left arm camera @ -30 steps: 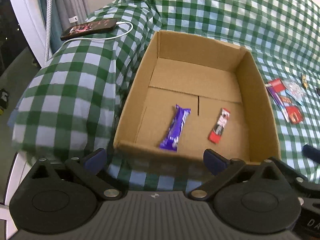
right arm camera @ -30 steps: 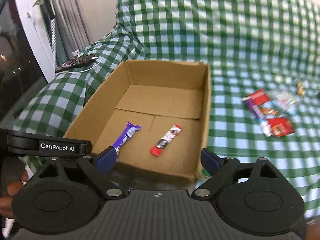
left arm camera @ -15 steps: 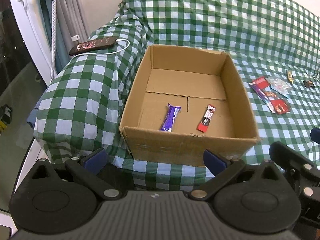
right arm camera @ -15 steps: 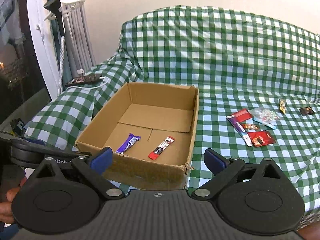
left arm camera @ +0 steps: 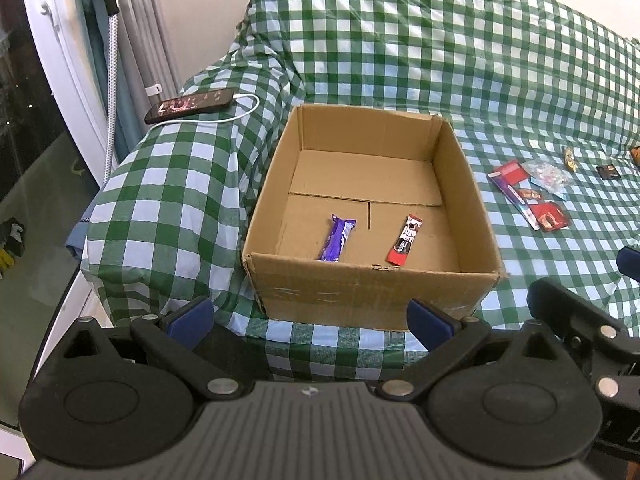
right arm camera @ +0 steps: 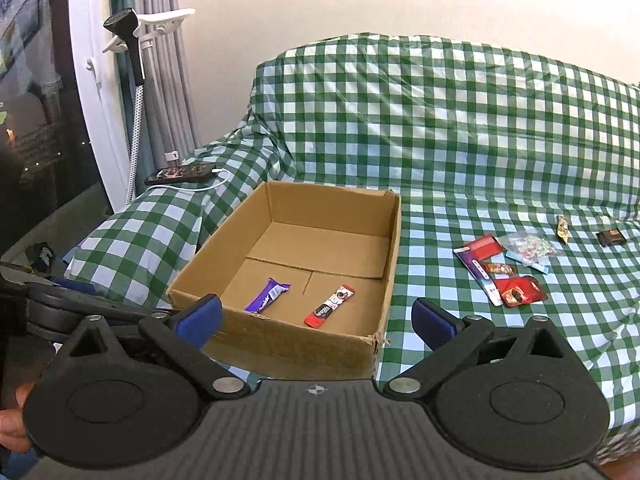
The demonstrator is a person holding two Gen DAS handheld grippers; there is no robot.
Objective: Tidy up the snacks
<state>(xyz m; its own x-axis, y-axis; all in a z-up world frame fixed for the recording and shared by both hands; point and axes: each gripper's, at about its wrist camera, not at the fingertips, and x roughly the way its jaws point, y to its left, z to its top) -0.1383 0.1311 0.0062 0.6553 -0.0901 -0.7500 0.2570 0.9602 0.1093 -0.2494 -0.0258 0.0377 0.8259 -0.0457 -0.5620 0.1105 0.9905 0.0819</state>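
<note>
An open cardboard box (left arm camera: 472,200) (right arm camera: 394,256) stands on the green-checked cover. In it lie a purple bar (left arm camera: 338,238) (right arm camera: 267,295) and a red-black bar (left arm camera: 405,241) (right arm camera: 330,306). To its right several loose snacks (left arm camera: 530,194) (right arm camera: 504,268) lie in a cluster, with a small gold sweet (right arm camera: 563,229) and a dark square sweet (right arm camera: 611,237) beyond. My left gripper (left arm camera: 310,322) is open and empty, in front of the box. My right gripper (right arm camera: 316,316) is open and empty, in front of the box's near right corner.
A phone (left arm camera: 190,105) (right arm camera: 180,172) on a white cable lies on the covered armrest at the back left. A window frame and a steamer hose (right arm camera: 134,64) stand at the left. The cover's front edge drops off just before the grippers.
Both grippers have pulled back and up from the box, so the box looks smaller and more of the sofa shows. Both stay open and empty.
</note>
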